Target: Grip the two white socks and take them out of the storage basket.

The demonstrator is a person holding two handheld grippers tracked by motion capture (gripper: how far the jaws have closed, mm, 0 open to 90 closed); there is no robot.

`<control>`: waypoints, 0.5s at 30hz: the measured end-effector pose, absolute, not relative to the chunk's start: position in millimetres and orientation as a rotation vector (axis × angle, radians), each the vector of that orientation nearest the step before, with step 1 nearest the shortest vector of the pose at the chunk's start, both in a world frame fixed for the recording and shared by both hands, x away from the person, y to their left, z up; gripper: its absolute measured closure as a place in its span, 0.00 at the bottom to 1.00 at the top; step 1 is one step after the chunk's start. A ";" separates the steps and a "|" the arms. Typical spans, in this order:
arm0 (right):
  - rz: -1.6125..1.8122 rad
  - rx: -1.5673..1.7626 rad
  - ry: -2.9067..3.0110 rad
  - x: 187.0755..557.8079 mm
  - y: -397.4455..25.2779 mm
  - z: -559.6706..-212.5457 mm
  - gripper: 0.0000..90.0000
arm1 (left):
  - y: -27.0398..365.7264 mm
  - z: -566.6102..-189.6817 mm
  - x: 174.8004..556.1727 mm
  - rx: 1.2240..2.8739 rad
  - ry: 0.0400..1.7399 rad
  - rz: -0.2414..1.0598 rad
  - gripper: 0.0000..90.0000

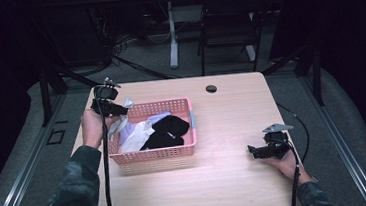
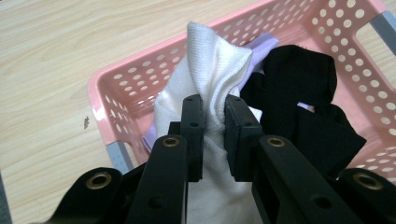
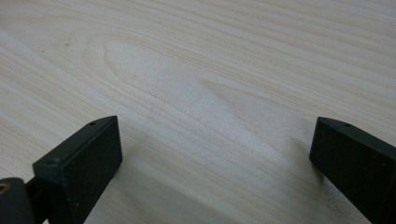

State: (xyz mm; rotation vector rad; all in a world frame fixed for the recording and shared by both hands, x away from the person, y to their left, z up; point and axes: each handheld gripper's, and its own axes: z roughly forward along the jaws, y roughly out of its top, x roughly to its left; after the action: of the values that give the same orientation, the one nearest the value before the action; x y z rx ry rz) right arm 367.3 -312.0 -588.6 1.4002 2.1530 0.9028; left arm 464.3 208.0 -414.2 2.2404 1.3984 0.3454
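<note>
A white sock (image 2: 212, 77) is pinched between the left gripper's (image 2: 214, 122) jaws at the pink basket's (image 1: 161, 154) left end. The right gripper (image 1: 258, 151) is held spread over bare table (image 3: 233, 70). Black and seemingly lilac socks remain inside; emptying has barely begun.

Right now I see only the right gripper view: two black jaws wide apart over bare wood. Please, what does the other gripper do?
Observer: The left gripper is shut on a white sock, above the pink basket.
Operator: Is something more inside this basket?
Observer: Yes, a black sock lies beside the white one, with some pale lilac fabric behind.
Operator: And where is my gripper from the basket?
Observer: In the high view the right gripper is apart from it, over the table near its right edge.
</note>
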 end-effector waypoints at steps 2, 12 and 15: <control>0.903 1.400 2.153 367.3 -311.9 -588.6 0.02 | 208.8 -410.6 463.8 2.238 1.396 0.355 0.88; 0.903 1.400 2.151 367.4 -311.9 -588.7 0.02 | 221.1 -393.1 459.3 2.198 1.406 0.391 0.88; 0.903 1.400 2.151 367.4 -311.9 -588.7 0.02 | 226.2 -388.9 458.1 2.185 1.410 0.408 0.88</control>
State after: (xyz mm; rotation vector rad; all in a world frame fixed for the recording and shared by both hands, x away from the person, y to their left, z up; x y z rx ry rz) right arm 367.4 -311.9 -588.7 1.4002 2.1507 0.9030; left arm 458.1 226.2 -388.9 2.1851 1.4104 0.4077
